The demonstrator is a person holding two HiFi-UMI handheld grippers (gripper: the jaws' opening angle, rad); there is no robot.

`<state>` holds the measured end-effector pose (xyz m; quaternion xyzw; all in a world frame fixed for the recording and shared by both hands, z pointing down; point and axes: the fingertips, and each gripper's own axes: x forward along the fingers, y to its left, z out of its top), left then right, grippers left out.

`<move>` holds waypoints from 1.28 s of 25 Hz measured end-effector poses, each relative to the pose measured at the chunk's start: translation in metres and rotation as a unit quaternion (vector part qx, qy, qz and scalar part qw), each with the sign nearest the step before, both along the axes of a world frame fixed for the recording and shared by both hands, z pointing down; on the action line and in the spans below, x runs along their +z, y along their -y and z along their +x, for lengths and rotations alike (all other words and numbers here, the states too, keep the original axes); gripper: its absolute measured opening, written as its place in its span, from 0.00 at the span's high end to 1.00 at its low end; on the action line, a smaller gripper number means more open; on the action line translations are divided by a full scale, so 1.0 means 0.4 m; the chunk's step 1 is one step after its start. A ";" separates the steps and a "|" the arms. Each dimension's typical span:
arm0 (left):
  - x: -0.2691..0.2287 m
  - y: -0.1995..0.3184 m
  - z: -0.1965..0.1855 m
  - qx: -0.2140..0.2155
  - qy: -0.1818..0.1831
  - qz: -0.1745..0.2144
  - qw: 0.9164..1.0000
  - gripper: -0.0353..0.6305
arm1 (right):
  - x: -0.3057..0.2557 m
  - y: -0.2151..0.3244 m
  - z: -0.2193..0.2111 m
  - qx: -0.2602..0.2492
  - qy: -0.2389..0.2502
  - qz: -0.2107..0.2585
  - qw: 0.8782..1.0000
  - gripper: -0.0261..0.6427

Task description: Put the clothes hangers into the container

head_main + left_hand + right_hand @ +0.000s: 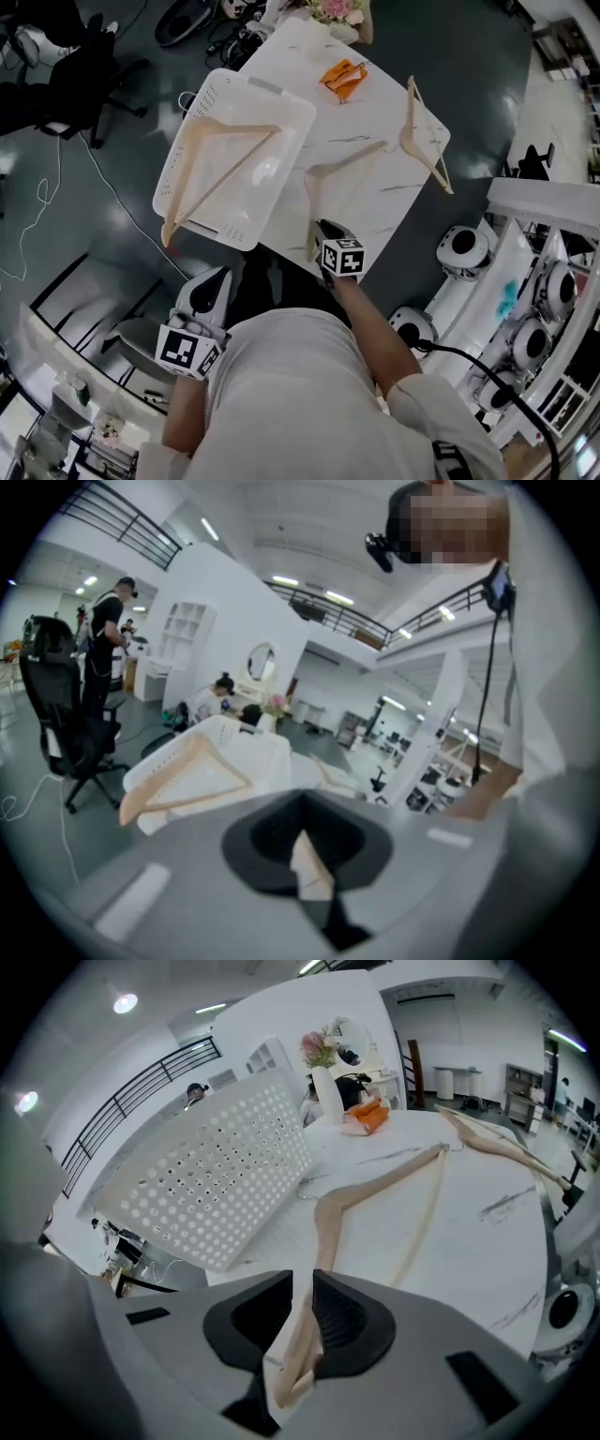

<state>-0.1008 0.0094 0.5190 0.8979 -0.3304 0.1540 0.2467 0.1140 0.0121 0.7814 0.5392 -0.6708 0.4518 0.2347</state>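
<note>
right hand-held gripper (302, 1290) apparently astride hanger (375, 1187) end

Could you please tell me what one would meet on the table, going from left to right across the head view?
White perforated plastic basket → pale wooden hanger lying mid-table → pale wooden hanger at the table's right edge.

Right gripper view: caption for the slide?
Right gripper, jaws around one end of a hanger lying on the table, white container beside it.
</note>
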 end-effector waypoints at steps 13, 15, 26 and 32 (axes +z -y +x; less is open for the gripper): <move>0.042 0.014 -0.041 -0.030 0.004 -0.023 0.999 0.94 | 0.142 0.033 -0.011 0.026 -0.099 -0.070 0.992 0.80; 0.044 0.019 -0.058 -0.039 0.006 -0.023 0.999 0.94 | 0.156 0.031 -0.008 0.025 -0.132 -0.077 0.988 0.80; 0.034 0.015 -0.068 -0.049 0.009 -0.013 0.999 0.94 | 0.107 0.011 0.016 0.061 -0.098 -0.075 0.990 0.85; 0.008 0.009 -0.023 -0.039 0.001 0.003 0.999 0.94 | 0.039 -0.020 0.028 0.048 -0.054 -0.068 0.995 0.85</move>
